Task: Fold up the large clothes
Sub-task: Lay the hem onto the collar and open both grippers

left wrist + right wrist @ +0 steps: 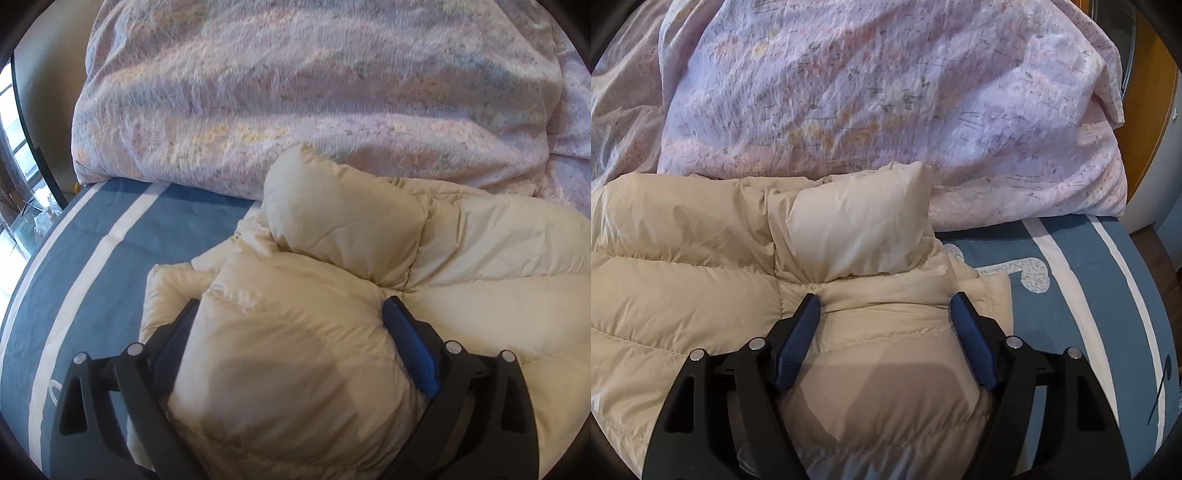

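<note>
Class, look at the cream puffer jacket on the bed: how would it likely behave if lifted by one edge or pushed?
The puffer jacket bulges in soft quilted pads, so it would probably sag and flop, not hold its shape. It looks light for its bulk. Its smooth, slightly shiny shell may slide across the blue bedsheet and could slip from a loose pinch.

Jacket (pixel 303 354) bottom edge cut off

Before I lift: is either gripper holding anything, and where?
The left gripper and right gripper each straddle the cream jacket at a shoulder; firm grip cannot be told.
</note>
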### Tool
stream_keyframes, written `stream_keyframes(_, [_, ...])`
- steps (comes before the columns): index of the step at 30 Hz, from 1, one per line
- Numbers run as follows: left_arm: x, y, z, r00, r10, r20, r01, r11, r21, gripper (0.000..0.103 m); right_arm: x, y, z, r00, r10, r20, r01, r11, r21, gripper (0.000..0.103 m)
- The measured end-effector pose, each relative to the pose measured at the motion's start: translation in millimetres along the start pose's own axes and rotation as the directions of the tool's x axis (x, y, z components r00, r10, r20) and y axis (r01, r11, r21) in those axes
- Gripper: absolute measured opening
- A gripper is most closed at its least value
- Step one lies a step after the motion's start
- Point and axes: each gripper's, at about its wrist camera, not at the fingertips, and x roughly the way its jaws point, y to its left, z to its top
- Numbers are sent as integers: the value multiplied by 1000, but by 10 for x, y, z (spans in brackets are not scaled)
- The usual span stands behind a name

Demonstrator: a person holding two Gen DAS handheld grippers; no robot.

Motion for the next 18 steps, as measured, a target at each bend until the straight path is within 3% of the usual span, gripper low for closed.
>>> stream_keyframes(18, [164, -9, 9, 1000, -4, -21, 3, 1000, -14, 101, 94, -262, 59, 1000, 18, -7, -17, 999, 44, 79])
